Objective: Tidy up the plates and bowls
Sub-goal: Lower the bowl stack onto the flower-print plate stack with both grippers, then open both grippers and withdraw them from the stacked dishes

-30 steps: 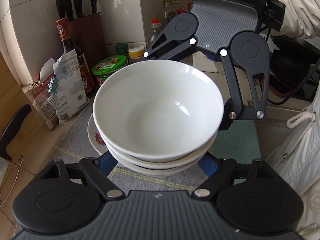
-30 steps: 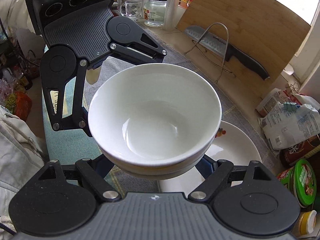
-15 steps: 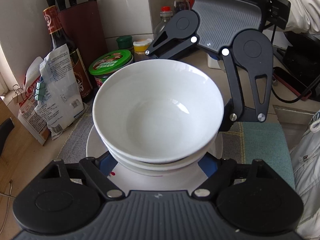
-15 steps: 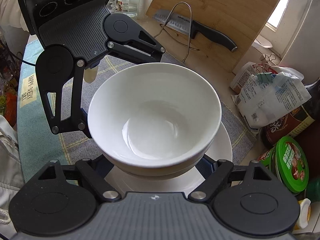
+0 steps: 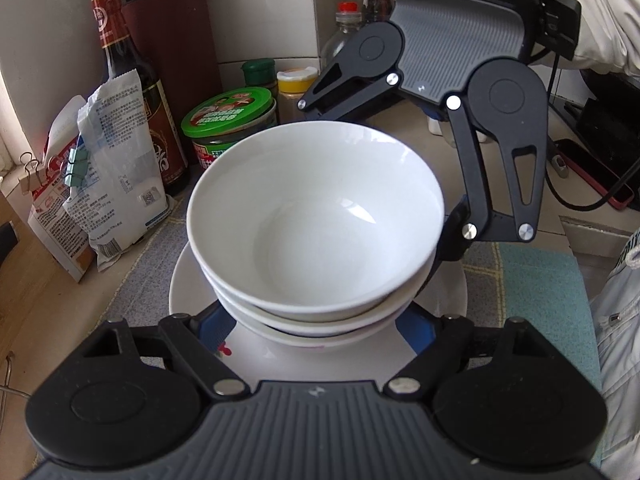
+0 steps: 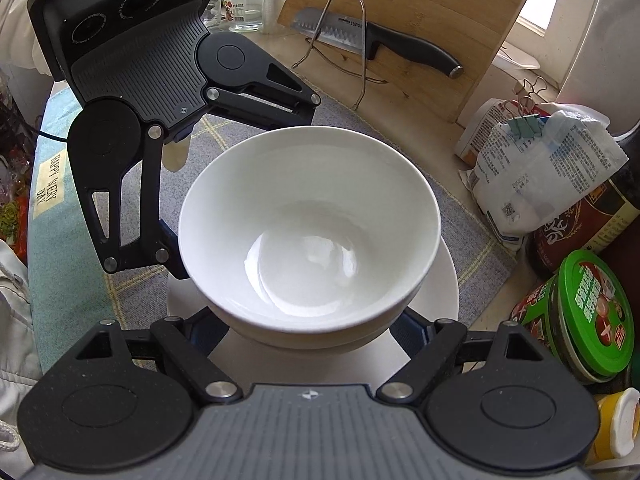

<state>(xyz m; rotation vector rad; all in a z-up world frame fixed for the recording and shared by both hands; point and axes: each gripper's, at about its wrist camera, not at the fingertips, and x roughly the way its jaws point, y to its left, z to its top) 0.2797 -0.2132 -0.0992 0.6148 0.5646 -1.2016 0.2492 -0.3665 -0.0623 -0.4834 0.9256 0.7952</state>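
A stack of white bowls [image 5: 316, 216] sits low over the middle of a white plate with a red flower print [image 5: 452, 292], on a grey checked mat. My left gripper [image 5: 316, 326] is shut on the stack's lower part, its blue fingers [image 5: 218, 324] on either side. From the opposite side my right gripper [image 6: 310, 330] holds the same bowl stack [image 6: 308, 224] above the plate [image 6: 440, 292]. Its jaws are starting to open, with the stack still between them. The bowls hide the pads and the stack's foot, so contact with the plate cannot be told.
Beyond the plate stand a green-lidded jar [image 5: 230, 120], a dark sauce bottle [image 5: 132, 92], clipped bags [image 5: 116, 168] and a knife block [image 5: 172, 40]. A cutting board [image 6: 408, 32] with a knife [image 6: 384, 36] and a wire rack [image 6: 348, 32] lies on the other side. A phone [image 5: 592, 176] lies at the right.
Both grippers carried the bowl stack sideways and down. The plate, earlier off to one side of the stack, now lies centred beneath it.
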